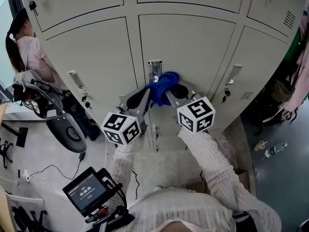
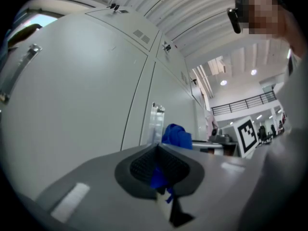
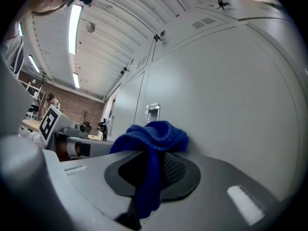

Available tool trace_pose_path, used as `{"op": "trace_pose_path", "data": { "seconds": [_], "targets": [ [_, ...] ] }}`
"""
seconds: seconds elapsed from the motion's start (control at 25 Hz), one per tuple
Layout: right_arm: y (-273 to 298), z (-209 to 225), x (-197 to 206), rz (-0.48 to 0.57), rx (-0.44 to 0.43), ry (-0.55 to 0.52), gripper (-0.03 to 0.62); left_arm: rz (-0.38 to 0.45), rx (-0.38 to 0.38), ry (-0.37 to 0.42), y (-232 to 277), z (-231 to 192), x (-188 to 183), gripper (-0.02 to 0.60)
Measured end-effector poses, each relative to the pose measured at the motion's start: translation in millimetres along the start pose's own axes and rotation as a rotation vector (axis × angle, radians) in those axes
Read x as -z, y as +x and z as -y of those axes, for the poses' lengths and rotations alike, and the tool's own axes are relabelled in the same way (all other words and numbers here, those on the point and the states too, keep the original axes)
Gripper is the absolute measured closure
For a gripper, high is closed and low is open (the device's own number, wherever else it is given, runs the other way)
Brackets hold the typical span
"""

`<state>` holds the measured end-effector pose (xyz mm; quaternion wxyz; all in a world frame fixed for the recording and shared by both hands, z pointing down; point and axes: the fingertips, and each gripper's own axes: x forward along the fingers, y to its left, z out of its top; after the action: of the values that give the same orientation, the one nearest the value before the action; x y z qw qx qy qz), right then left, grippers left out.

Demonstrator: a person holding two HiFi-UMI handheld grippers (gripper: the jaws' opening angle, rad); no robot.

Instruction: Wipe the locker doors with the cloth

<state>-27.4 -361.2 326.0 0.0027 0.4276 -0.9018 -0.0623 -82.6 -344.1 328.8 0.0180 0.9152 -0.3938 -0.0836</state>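
Even indoor light, fisheye distortion

Light is cast by ceiling strips [image 3: 74, 25]; lockers [image 1: 186, 37] are lit evenly, without glare; gripper views are bent and blackened at corners; near foreground is blurred.

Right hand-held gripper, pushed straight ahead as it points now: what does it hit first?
The blue cloth in its jaws meets the grey locker door first, likely beside the handle plate; depth unclear.

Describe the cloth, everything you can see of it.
The cloth is bright blue, soft and nubbly like microfibre, bunched into a wad. The left gripper and right gripper are both shut on it, each pinching an end. The wad sits beside the handle of the middle door, seemingly pressed against that door.
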Motion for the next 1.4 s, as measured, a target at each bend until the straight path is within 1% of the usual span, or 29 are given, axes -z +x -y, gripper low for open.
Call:
{"op": "trace_pose_path", "data": {
  "seconds": [0.12, 0.2, 0.36, 0.48, 0.64, 0.72, 0.84, 0.92, 1.08, 1.2, 1.28, 1.4],
  "targets": [
    [-1.9, 0.2, 21.8, -0.027, 0.012, 0.039, 0.543, -0.033, 0.003, -0.082, -3.1, 0.4, 25.2, 0.58],
    [-2.9, 0.1, 34.2, -0.037, 0.019, 0.068, 0.542, -0.05, 0.001, -0.118, -3.1, 1.5, 40.2, 0.58],
    [-4.5, -0.8, 54.0, -0.044, 0.022, 0.117, 0.543, -0.098, -0.022, -0.154, -6.7, -0.7, 67.1, 0.58],
    [-6.7, -0.7, 76.5, -0.083, 0.028, 0.14, 0.543, -0.154, -0.034, -0.175, -10.2, -1.3, 92.8, 0.58],
    [-7.3, 0.2, 101.8, -0.127, 0.034, 0.196, 0.543, -0.212, 0.006, -0.208, -4.7, 4.0, 122.2, 0.58],
    [-6.6, 0.3, 111.1, -0.145, 0.038, 0.208, 0.543, -0.238, 0.024, -0.218, -1.4, 7.1, 133.0, 0.58],
    [-8.0, -3.8, 125.4, -0.183, 0.04, 0.213, 0.542, -0.289, 0.026, -0.239, -3.5, 11.5, 149.1, 0.58],
    [-8.5, -5.0, 131.0, -0.2, 0.042, 0.216, 0.543, -0.302, 0.028, -0.254, -3.4, 14.4, 153.1, 0.58],
    [-7.2, -3.9, 132.2, -0.22, 0.045, 0.21, 0.543, -0.304, 0.02, -0.245, 0.7, 17.0, 151.1, 0.58],
    [-8.6, -4.4, 133.1, -0.257, 0.046, 0.195, 0.543, -0.297, 0.017, -0.248, 0.5, 20.9, 150.0, 0.58],
    [-11.7, -3.2, 130.4, -0.283, 0.053, 0.176, 0.542, -0.292, 0.031, -0.254, 0.7, 26.3, 147.8, 0.58],
    [-22.7, 2.5, 115.2, -0.284, 0.07, 0.135, 0.542, -0.282, 0.082, -0.255, 5.4, 41.7, 137.2, 0.58]
  ]
}}
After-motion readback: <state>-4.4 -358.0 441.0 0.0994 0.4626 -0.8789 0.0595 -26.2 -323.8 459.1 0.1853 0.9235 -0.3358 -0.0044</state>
